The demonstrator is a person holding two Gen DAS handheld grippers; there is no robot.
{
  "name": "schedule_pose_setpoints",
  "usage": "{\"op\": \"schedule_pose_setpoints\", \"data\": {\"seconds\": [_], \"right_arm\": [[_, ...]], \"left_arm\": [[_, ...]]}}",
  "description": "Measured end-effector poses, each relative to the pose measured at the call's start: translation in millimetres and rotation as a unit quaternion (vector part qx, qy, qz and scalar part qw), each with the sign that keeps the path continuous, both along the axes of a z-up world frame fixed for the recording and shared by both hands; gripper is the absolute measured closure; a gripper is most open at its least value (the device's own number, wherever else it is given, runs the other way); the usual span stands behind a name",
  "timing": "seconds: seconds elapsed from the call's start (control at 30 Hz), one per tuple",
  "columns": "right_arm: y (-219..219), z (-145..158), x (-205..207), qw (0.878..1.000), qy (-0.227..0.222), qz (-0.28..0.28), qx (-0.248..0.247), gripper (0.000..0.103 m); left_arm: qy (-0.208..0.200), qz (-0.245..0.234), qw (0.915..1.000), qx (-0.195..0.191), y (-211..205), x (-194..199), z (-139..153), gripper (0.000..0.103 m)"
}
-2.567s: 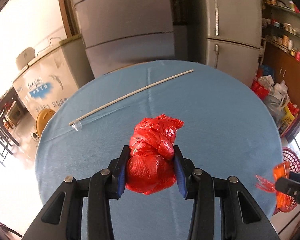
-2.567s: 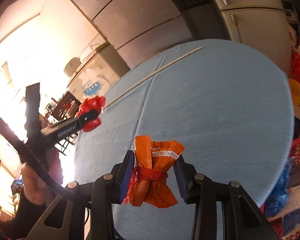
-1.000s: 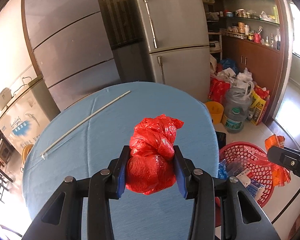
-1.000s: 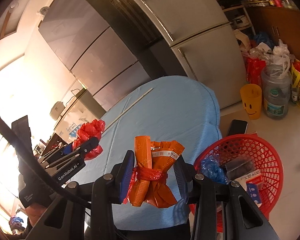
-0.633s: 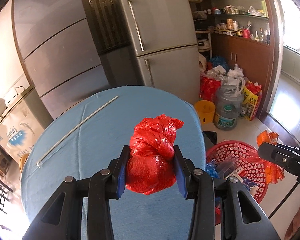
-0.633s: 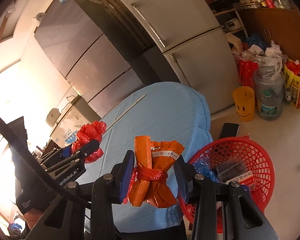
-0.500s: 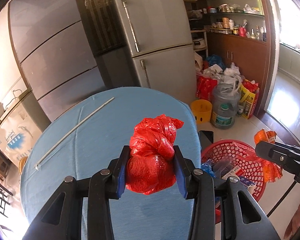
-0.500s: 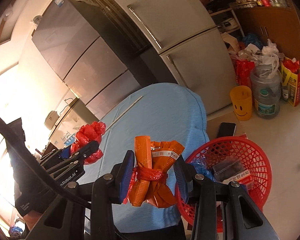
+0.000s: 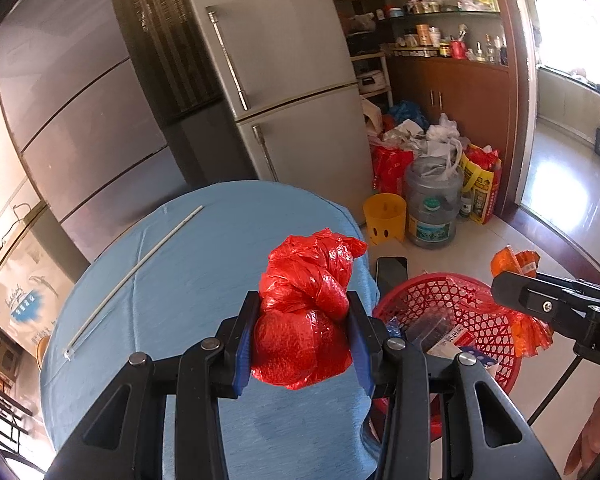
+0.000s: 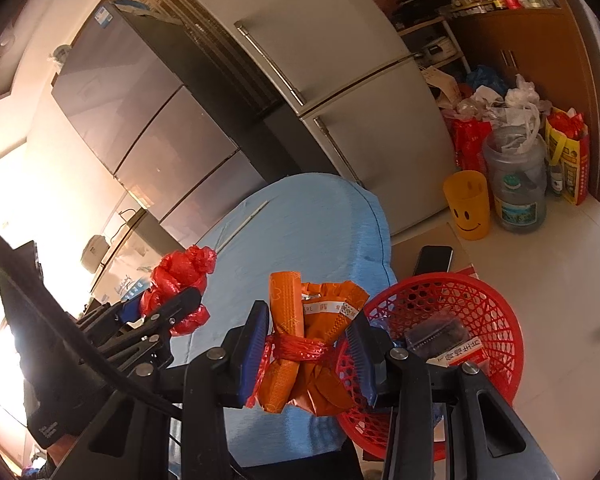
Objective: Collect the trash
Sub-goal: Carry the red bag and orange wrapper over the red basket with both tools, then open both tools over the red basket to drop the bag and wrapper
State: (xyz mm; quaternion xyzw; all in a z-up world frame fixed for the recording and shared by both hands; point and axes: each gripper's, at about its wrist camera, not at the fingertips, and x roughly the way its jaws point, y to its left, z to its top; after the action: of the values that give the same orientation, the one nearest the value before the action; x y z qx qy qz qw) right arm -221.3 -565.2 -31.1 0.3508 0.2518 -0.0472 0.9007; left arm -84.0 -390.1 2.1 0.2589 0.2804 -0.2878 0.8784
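Red crumpled bag [image 9: 304, 316] is clamped in left gripper [image 9: 303, 344] above blue table [image 9: 188, 280]; orange tied wrapper [image 10: 310, 332] is clamped in right gripper [image 10: 308, 354] beside red basket [image 10: 496, 320].

Daylight is pouring in from the bright doorway [image 9: 572, 12] at upper right of the left wrist view, blowing out there and glaring off the glossy pale floor tiles [image 9: 556, 184]. Right wrist view is washing out pinkish-white along its left edge. Both fisheyes are bending the tall grey metal fridges [image 10: 340, 80] and vignetting black at corners; focus is staying sharp.
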Motion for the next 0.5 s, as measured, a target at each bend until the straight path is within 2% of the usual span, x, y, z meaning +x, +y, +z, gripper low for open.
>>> {"op": "schedule_pose_setpoints", "data": {"seconds": [0.5], "right_arm": [[-19, -12, -8, 0.999, 0.013, -0.034, 0.012, 0.060]], "left_arm": [[0.028, -0.033, 0.9989, 0.019, -22, -7, -19, 0.060]]}}
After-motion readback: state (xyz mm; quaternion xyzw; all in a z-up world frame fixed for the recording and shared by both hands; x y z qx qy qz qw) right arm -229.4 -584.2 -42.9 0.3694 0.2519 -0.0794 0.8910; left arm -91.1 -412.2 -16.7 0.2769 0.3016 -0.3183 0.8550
